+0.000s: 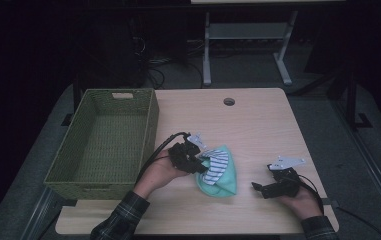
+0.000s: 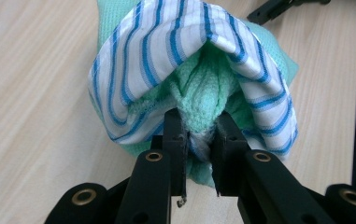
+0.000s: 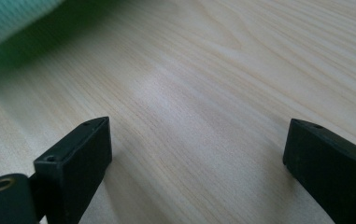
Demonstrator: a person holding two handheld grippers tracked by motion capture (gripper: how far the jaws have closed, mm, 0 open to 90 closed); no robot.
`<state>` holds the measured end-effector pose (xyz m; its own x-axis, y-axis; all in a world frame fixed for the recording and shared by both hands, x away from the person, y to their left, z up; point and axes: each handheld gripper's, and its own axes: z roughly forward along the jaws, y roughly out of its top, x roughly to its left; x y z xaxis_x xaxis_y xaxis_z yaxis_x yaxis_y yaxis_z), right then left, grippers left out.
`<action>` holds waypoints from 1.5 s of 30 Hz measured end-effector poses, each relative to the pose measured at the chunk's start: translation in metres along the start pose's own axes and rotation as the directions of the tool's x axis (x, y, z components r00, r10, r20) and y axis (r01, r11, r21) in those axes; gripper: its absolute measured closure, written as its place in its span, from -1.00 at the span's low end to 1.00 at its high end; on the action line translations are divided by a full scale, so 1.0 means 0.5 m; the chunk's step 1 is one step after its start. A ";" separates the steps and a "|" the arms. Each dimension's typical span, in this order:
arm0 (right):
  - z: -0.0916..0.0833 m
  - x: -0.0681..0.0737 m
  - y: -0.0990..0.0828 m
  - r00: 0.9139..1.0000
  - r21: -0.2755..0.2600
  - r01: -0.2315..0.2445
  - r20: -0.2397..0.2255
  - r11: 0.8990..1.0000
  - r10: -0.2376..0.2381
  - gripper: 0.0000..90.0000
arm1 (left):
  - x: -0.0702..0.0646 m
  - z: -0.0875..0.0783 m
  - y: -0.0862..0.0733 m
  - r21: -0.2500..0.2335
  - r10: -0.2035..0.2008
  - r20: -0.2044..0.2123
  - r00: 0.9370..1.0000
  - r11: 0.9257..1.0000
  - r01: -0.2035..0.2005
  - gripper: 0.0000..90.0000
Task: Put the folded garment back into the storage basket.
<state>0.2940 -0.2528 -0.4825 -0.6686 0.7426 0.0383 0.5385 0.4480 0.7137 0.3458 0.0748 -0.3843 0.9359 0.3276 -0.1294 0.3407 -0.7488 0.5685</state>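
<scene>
A green knitted cloth is bunched together with a white cloth with blue stripes at the table's middle front. My left gripper is shut on this bundle from its left side. In the left gripper view the jaws pinch a fold of the green cloth, and the striped cloth arches over it. My right gripper lies low over the table to the right of the bundle, apart from it. Its jaws stand open over bare wood, with the green cloth's edge blurred ahead.
A green woven basket stands on the left of the wooden table, close beside my left hand. A round cable hole sits near the table's far edge. The room beyond is dark, with a desk frame and cables on the floor.
</scene>
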 end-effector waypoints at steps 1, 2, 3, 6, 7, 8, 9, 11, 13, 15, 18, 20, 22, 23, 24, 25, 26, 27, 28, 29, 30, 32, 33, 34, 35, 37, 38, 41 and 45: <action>0.000 0.000 0.000 1.000 0.000 0.000 0.000 1.000 0.000 -0.83 | 0.000 -0.005 0.002 -0.005 -0.004 -0.001 1.000 1.000 0.004 0.72; 0.000 0.000 0.000 1.000 0.000 0.000 0.000 1.000 0.000 -0.83 | 0.002 -0.011 0.005 -0.008 0.000 -0.002 1.000 1.000 0.000 0.72; 0.000 0.000 0.000 1.000 -0.001 0.000 0.000 1.000 0.000 -0.83 | 0.002 -0.017 0.007 -0.010 0.000 -0.002 1.000 1.000 0.000 0.72; 0.000 0.000 0.000 1.000 0.000 0.000 0.000 1.000 0.000 -0.83 | 0.004 -0.030 0.012 -0.023 -0.006 -0.003 1.000 1.000 0.006 0.72; 0.000 0.000 0.000 1.000 0.000 0.001 0.000 1.000 -0.001 -0.83 | 0.005 -0.035 0.013 -0.026 -0.008 0.001 1.000 1.000 0.008 0.72; 0.000 0.000 0.000 1.000 0.000 0.001 0.000 1.000 -0.001 -0.83 | 0.005 -0.041 0.015 -0.024 -0.005 0.000 1.000 1.000 0.005 0.72; 0.000 0.000 0.000 1.000 0.000 0.000 0.000 1.000 0.000 -0.83 | 0.006 -0.046 0.016 -0.028 -0.004 -0.001 1.000 1.000 0.004 0.72; 0.000 0.000 0.000 1.000 0.000 0.001 0.000 1.000 -0.001 -0.83 | 0.008 -0.058 0.020 -0.034 -0.007 -0.008 1.000 0.999 0.007 0.72; 0.000 0.000 0.000 1.000 0.000 0.000 0.000 1.000 0.000 -0.83 | 0.010 -0.071 0.023 -0.039 -0.004 -0.015 1.000 0.999 0.004 0.72; 0.000 0.000 0.000 1.000 0.000 0.000 0.000 1.000 0.000 -0.83 | 0.012 -0.085 0.026 -0.048 -0.007 -0.022 1.000 0.999 0.006 0.72; 0.000 0.000 0.000 1.000 0.000 0.000 0.000 1.000 0.000 -0.83 | 0.015 -0.103 0.029 -0.052 -0.009 -0.029 1.000 0.999 0.007 0.72; 0.000 0.000 0.000 1.000 -0.001 0.000 0.000 1.000 0.000 -0.83 | 0.017 -0.114 0.031 -0.053 -0.008 -0.036 0.999 0.999 0.006 0.72; 0.000 0.000 0.000 1.000 -0.001 0.000 0.000 1.000 0.000 -0.83 | 0.018 -0.124 0.033 -0.058 -0.007 -0.039 0.999 0.998 0.005 0.72; 0.000 0.000 0.000 1.000 0.000 -0.001 0.000 1.000 0.001 -0.83 | 0.019 -0.129 0.034 -0.057 -0.006 -0.041 0.999 0.998 0.003 0.72; 0.000 0.000 0.000 1.000 -0.001 0.000 0.000 1.000 0.000 -0.83 | 0.020 -0.133 0.034 -0.058 -0.003 -0.042 0.999 0.998 0.001 0.72; 0.000 0.000 0.000 1.000 0.000 -0.001 -0.001 1.000 0.001 -0.83 | 0.020 -0.137 0.034 -0.059 -0.008 -0.046 0.999 0.998 0.006 0.72; 0.000 0.000 0.000 1.000 -0.001 0.000 0.000 1.000 0.000 -0.83 | 0.021 -0.142 0.034 -0.058 -0.008 -0.050 0.999 0.998 0.005 0.72; 0.000 0.000 0.000 1.000 0.000 -0.001 0.000 1.000 0.001 -0.83 | 0.022 -0.146 0.033 -0.062 -0.010 -0.052 0.999 0.998 0.007 0.72; 0.000 0.000 0.000 1.000 0.000 0.000 0.000 1.000 0.000 -0.83 | 0.023 -0.151 0.033 -0.067 -0.013 -0.055 0.998 0.998 0.009 0.72; 0.000 0.000 0.000 1.000 -0.001 -0.001 0.000 1.000 0.001 -0.83 | 0.025 -0.155 0.031 -0.073 -0.015 -0.057 0.998 0.997 0.010 0.72; 0.000 0.000 0.000 1.000 0.000 0.000 0.000 1.000 0.000 -0.83 | 0.026 -0.160 0.030 -0.072 -0.017 -0.057 0.998 0.997 0.013 0.72; 0.000 0.000 0.000 1.000 0.001 -0.001 0.001 1.000 0.001 -0.86 | 0.030 -0.166 0.027 -0.079 -0.025 -0.058 0.998 0.997 0.021 0.72; 0.001 -0.001 0.001 1.000 0.006 -0.001 0.004 1.000 0.001 -0.90 | 0.032 -0.170 0.025 -0.077 -0.024 -0.061 0.998 0.997 0.020 0.72; 0.002 -0.001 0.001 1.000 0.011 -0.002 0.005 1.000 0.002 -0.93 | 0.034 -0.173 0.023 -0.080 -0.028 -0.063 0.998 0.997 0.023 0.72; 0.002 -0.001 0.001 1.000 0.014 -0.005 0.007 1.000 0.005 -0.94 | 0.035 -0.177 0.021 -0.079 -0.032 -0.067 0.997 0.997 0.027 0.72; 0.002 -0.001 0.001 1.000 0.013 -0.005 0.007 1.000 0.005 -0.94 | 0.040 -0.186 0.017 -0.079 -0.035 -0.073 0.997 0.996 0.029 0.72; 0.002 -0.001 0.001 1.000 0.015 -0.006 0.008 1.000 0.006 -0.95 | 0.042 -0.190 0.015 -0.086 -0.041 -0.076 0.996 0.996 0.034 0.72; 0.003 -0.001 0.002 1.000 0.016 -0.008 0.009 1.000 0.008 -0.96 | 0.047 -0.206 0.009 -0.090 -0.053 -0.086 0.995 0.995 0.046 0.72; 0.003 -0.001 0.002 1.000 0.017 -0.010 0.011 1.000 0.009 -0.97 | 0.053 -0.226 0.001 -0.108 -0.071 -0.100 0.992 0.992 0.060 0.72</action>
<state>0.2958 -0.2522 -0.4829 -0.6579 0.7522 0.0375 0.5538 0.4494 0.7009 0.3606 0.1482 -0.2954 0.8956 0.4361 -0.0880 0.3850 -0.6608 0.6443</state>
